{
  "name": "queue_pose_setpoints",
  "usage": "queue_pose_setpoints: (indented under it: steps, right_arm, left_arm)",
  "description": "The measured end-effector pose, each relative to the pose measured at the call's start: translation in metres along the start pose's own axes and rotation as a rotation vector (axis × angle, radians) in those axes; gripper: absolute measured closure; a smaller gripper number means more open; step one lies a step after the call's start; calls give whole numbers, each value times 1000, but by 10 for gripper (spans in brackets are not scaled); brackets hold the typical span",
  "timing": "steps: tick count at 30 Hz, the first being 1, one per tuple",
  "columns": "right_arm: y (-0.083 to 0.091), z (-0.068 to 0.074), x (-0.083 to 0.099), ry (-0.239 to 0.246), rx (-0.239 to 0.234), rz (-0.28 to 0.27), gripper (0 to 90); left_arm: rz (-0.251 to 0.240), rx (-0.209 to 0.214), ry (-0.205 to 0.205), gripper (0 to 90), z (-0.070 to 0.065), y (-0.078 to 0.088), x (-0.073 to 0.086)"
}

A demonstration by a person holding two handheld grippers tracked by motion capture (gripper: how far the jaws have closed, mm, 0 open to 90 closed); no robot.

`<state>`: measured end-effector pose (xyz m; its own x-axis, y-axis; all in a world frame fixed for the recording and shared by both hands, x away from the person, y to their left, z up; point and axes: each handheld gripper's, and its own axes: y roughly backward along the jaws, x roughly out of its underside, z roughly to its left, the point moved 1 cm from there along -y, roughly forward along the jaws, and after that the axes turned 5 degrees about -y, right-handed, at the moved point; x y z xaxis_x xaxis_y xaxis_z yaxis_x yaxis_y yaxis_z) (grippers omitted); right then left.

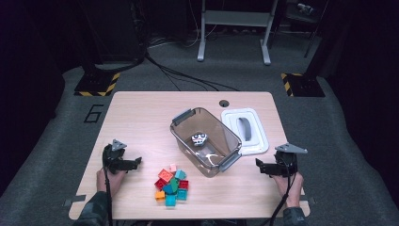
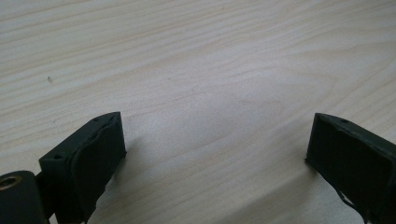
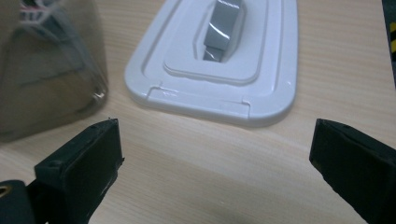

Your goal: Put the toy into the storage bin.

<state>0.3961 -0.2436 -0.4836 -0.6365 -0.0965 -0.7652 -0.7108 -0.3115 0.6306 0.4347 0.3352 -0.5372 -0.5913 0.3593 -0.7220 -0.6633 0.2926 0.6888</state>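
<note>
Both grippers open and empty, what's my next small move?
Probably ease the left gripper right toward the block pile and pick one: its jaws stand open over bare table, the pile is closest to it, and the bin beside it stands uncovered, lid set aside.

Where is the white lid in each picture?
High view: the white lid lies flat, right of the clear box.
Left gripper view: not in it, just bare table.
Right gripper view: top middle, beyond the open jaws.
Shared landmark: the clear box beside it.

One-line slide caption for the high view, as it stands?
Clear bin open beside its white lid, toy blocks piled in front; both tools, left and right, open and empty.
</note>
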Motion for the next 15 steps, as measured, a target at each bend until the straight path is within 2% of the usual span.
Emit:
queue_pose_setpoints:
  steps: [1, 6, 8, 11, 15]
  right_arm:
    - [-8, -2, 7, -13, 5, 14, 14]
    - [-26, -6, 23, -8, 44, 56, 4]
    - [-32, -7, 28, -8, 60, 71, 1]
    - [-36, -9, 31, -5, 78, 96, 2]
    - [-37, -11, 32, 17, 85, 98, 0]
  left_arm:
    - [0, 2, 0, 44, 0, 0, 0]
    - [-14, -3, 6, 44, -1, -1, 0]
    - [-2, 6, 2, 44, 0, 0, 0]
    - [-11, 2, 10, 52, 1, -1, 0]
    - [-12, -7, 24, 52, 0, -1, -1]
